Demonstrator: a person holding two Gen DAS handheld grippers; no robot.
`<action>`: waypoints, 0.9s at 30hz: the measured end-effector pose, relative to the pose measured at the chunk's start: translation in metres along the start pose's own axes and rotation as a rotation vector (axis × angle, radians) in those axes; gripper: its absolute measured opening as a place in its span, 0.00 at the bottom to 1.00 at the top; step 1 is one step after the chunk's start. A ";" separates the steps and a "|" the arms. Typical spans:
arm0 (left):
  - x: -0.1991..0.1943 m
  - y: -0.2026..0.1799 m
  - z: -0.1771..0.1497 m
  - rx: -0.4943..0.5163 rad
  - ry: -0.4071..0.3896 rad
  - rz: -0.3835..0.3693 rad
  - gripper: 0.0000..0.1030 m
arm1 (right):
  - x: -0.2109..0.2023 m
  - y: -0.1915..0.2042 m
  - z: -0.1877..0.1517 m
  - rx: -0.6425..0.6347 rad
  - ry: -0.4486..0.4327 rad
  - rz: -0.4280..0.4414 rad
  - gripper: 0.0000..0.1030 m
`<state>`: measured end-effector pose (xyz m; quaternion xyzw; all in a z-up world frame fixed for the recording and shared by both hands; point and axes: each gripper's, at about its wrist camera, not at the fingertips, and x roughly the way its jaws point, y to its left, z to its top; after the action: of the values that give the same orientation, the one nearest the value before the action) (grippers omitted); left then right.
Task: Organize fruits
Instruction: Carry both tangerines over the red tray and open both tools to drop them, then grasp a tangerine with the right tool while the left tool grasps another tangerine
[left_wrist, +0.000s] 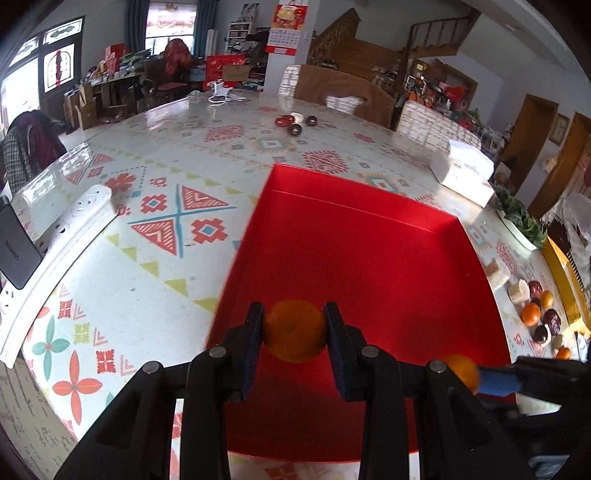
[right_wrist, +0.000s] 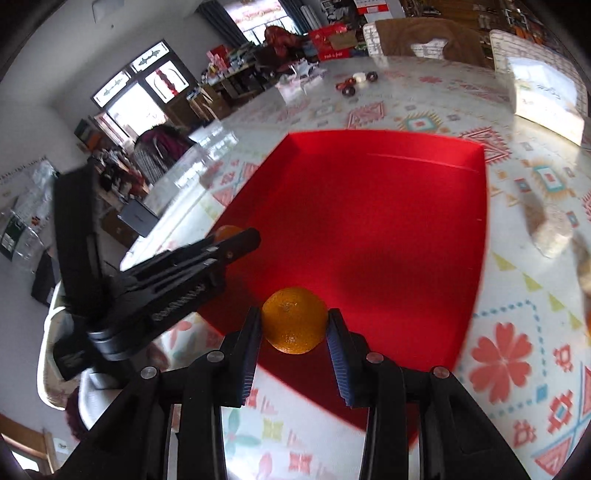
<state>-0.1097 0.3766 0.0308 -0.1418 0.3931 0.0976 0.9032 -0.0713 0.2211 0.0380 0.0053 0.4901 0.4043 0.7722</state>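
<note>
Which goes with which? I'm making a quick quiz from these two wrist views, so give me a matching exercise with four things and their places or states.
Things:
1. left gripper
2. red tray
3. white power strip
4. white box

Places or states:
A. lies at the table's left edge in the left wrist view
B. sits beyond the tray's far right corner
C. shut on an orange
D. holds no fruit on its floor

Pairs: 1-C, 2-D, 3-A, 4-B
</note>
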 end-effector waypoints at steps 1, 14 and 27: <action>0.000 0.002 0.001 -0.007 -0.002 -0.001 0.32 | 0.006 0.001 0.000 -0.001 0.006 -0.006 0.38; -0.076 -0.012 0.007 -0.015 -0.217 -0.056 0.61 | -0.030 0.009 -0.003 -0.028 -0.110 -0.036 0.58; -0.182 -0.096 -0.002 0.040 -0.532 -0.323 0.95 | -0.232 -0.112 -0.084 0.209 -0.457 -0.338 0.73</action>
<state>-0.2053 0.2740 0.1811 -0.1542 0.1174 -0.0210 0.9808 -0.1106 -0.0325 0.1241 0.0938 0.3365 0.2060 0.9141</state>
